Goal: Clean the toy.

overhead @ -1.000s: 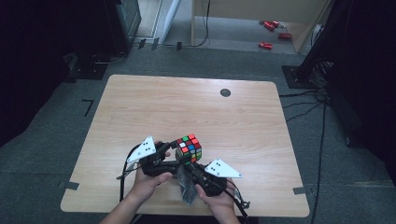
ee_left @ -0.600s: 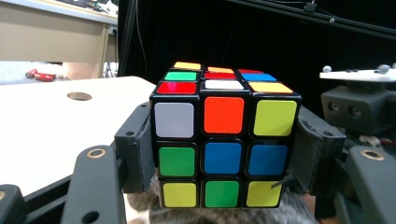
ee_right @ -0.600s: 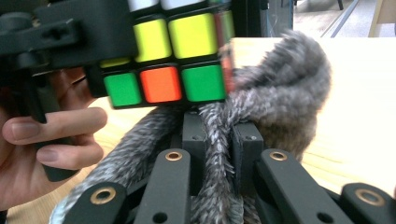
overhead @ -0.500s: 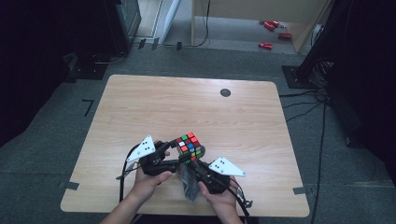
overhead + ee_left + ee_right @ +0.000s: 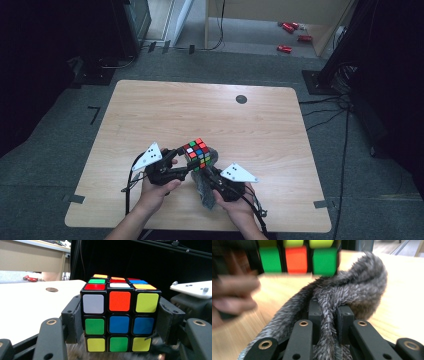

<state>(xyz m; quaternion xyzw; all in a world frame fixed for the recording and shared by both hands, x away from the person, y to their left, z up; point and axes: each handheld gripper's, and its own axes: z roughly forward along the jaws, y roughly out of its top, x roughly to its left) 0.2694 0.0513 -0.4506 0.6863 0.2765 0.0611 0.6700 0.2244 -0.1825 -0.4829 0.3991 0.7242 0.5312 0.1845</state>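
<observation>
A scrambled Rubik's cube (image 5: 198, 152) (image 5: 120, 316) is held just above the wooden table (image 5: 210, 110) near its front edge. My left gripper (image 5: 192, 159) (image 5: 120, 323) is shut on it, one pad on each side face. My right gripper (image 5: 206, 175) (image 5: 329, 320) is shut on a grey fuzzy cloth (image 5: 352, 290) (image 5: 204, 189), which bunches up right under and beside the cube (image 5: 298, 257). The cloth hangs between the jaws and folds over their tips. The person's left hand (image 5: 232, 296) is blurred at the left of the right gripper view.
A small round dark hole (image 5: 241, 99) sits near the table's far edge. Red objects (image 5: 290, 35) lie on the floor beyond the table. Cables (image 5: 345, 115) trail on the floor at the right. Black equipment stands at the back left.
The right gripper with the cloth has shifted slightly under the cube. The left gripper and cube have stayed in place.
</observation>
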